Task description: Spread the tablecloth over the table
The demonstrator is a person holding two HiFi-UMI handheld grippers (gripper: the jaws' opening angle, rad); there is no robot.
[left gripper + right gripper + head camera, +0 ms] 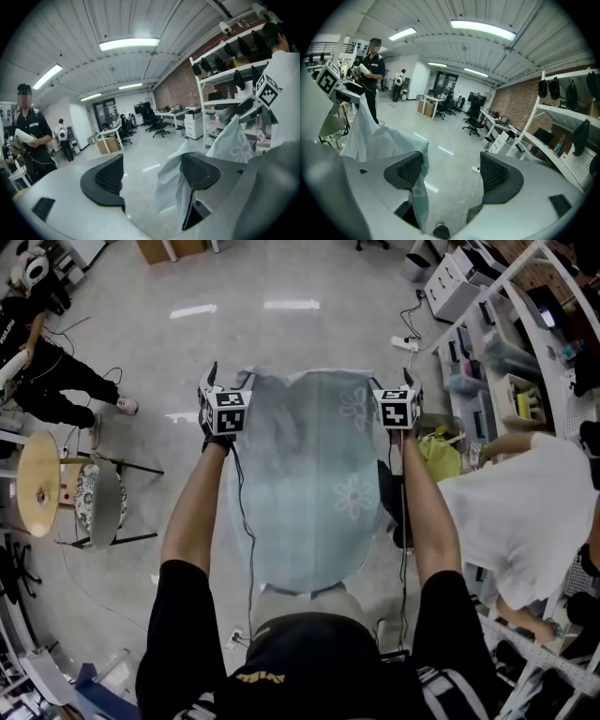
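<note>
A pale blue-green tablecloth [314, 493] with white flower prints lies over the table in front of me, and the tabletop is hidden under it. My left gripper [231, 377] is at the cloth's far left corner and my right gripper [395, 381] at its far right corner. In the left gripper view the left gripper [152, 171] stands open, and the cloth [168, 187] hangs loose against its right-hand jaw. In the right gripper view the right gripper [452, 171] is open too, with the cloth [379, 140] draped over its left-hand jaw. No pad presses on the cloth.
A person in black [47, 381] stands at the far left, near a round wooden stool [37, 484] and a chair [98, 502]. A person in a white shirt [525, 512] bends at the right by white shelving [525, 334]. A cable [476, 197] runs across the floor.
</note>
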